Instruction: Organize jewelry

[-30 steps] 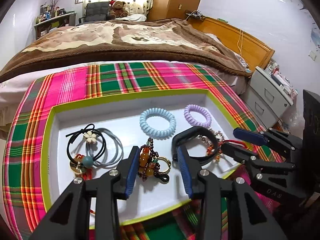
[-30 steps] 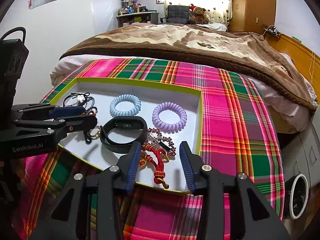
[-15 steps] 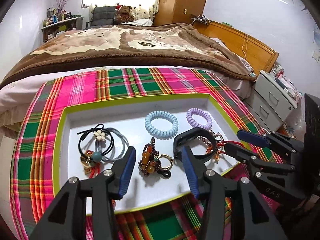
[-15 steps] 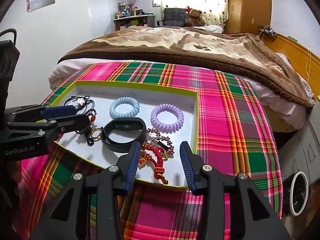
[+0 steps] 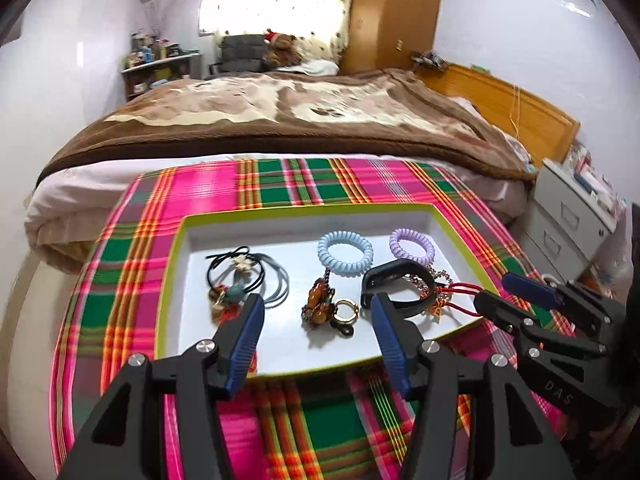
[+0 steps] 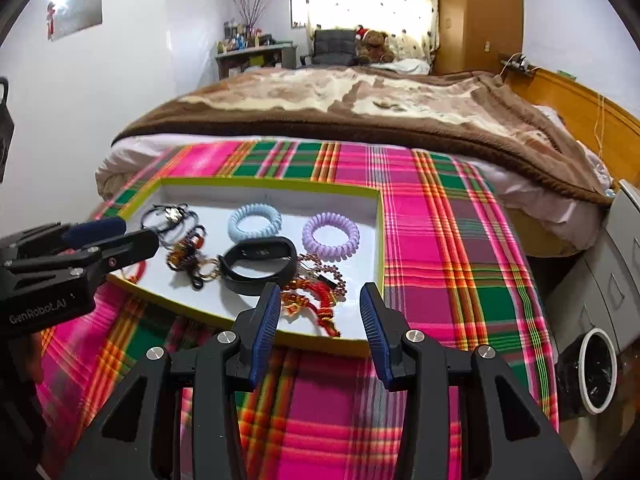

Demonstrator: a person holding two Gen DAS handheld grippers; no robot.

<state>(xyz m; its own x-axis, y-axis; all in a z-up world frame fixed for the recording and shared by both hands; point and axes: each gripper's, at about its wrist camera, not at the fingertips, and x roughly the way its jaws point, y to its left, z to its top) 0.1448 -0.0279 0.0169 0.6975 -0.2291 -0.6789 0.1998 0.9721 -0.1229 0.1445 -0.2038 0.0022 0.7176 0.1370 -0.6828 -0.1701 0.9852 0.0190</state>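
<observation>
Jewelry lies spread inside a shallow white tray with a lime-green rim [image 5: 304, 209], which sits on a pink-and-green plaid cloth [image 5: 296, 180] at the foot of a bed. In the left wrist view, a tangle of black and grey hair ties [image 5: 244, 276] with a turquoise bead sits at the centre left. An amber bead charm with a gold ring [image 5: 326, 306] is at the middle, a pale blue coil band [image 5: 345, 253] above it, and a lilac coil band [image 5: 411, 245] to the right of that. A black wristband [image 5: 396, 286] lies at the centre right over a red knotted cord [image 5: 452, 300] and a beaded chain.

Every piece is already in the tray, which fits either a sorted set or one waiting to be separated; the overlap at the right suggests the latter, but that is only a judgement.

The left gripper [image 5: 318, 334] hangs over the tray's near edge with its jaws spread and nothing between them. The right gripper [image 6: 318, 322] is likewise released and empty, poised just short of the red cord at the lower middle of its view.

If the cord cluster is the target, pinch one strand clear of the wristband. Lift it slowly, so the chain does not drag along.
</observation>
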